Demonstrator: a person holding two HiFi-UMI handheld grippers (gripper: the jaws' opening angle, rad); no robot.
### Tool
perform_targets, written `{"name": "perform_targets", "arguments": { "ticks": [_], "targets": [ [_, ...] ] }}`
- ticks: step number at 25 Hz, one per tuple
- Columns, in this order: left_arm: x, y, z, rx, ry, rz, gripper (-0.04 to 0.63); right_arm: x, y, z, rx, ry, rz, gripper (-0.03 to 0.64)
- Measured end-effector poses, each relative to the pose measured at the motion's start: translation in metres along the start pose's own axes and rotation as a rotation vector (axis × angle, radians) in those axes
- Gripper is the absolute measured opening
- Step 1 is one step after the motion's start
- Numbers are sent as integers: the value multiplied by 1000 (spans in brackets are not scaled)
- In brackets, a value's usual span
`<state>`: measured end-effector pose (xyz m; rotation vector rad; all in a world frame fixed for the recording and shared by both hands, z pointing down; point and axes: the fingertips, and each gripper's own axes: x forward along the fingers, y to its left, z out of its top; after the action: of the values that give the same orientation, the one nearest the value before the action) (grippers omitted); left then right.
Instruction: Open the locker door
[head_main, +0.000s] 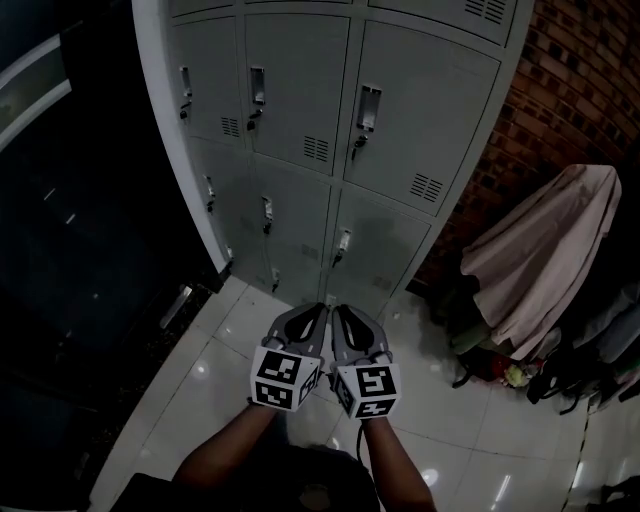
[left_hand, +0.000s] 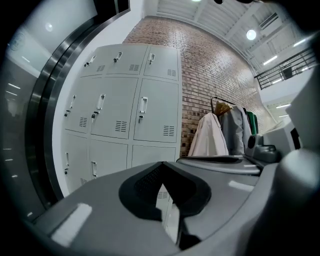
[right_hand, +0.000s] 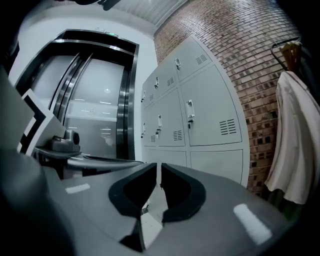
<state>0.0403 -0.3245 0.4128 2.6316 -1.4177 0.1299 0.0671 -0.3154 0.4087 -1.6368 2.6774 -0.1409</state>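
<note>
A bank of grey lockers (head_main: 330, 130) stands ahead, every door closed, each with a metal handle and lock; one handle (head_main: 366, 108) is on the upper right door. Both grippers are held side by side low in the head view, well short of the lockers. My left gripper (head_main: 318, 312) is shut with nothing in it. My right gripper (head_main: 340, 312) is shut and empty too. In the left gripper view the lockers (left_hand: 125, 110) fill the left half beyond the left gripper (left_hand: 161, 164). The right gripper view shows the lockers (right_hand: 195, 115) right of centre beyond the right gripper (right_hand: 160, 165).
A brick wall (head_main: 580, 90) runs right of the lockers. A pale coat (head_main: 545, 255) hangs on a rack at the right, with bags and shoes below it. A dark glass door or lift front (right_hand: 95, 100) stands left of the lockers. The floor is glossy white tile (head_main: 230, 340).
</note>
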Motion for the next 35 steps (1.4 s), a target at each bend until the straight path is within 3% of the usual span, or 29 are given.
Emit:
{"name": "perform_targets", "arguments": {
  "ticks": [9,20,35],
  "targets": [
    [63,56,-5,-4,-17,-40,6,79,-47,-21,16,-40,-89,48],
    [129,116,-26,-25,-38,-59,6,175,-82,-80,15,-19,-116,140],
    [191,166,-67,-30,0,-98,6,266,-151,-148,95,-13,-213,237]
  ]
}}
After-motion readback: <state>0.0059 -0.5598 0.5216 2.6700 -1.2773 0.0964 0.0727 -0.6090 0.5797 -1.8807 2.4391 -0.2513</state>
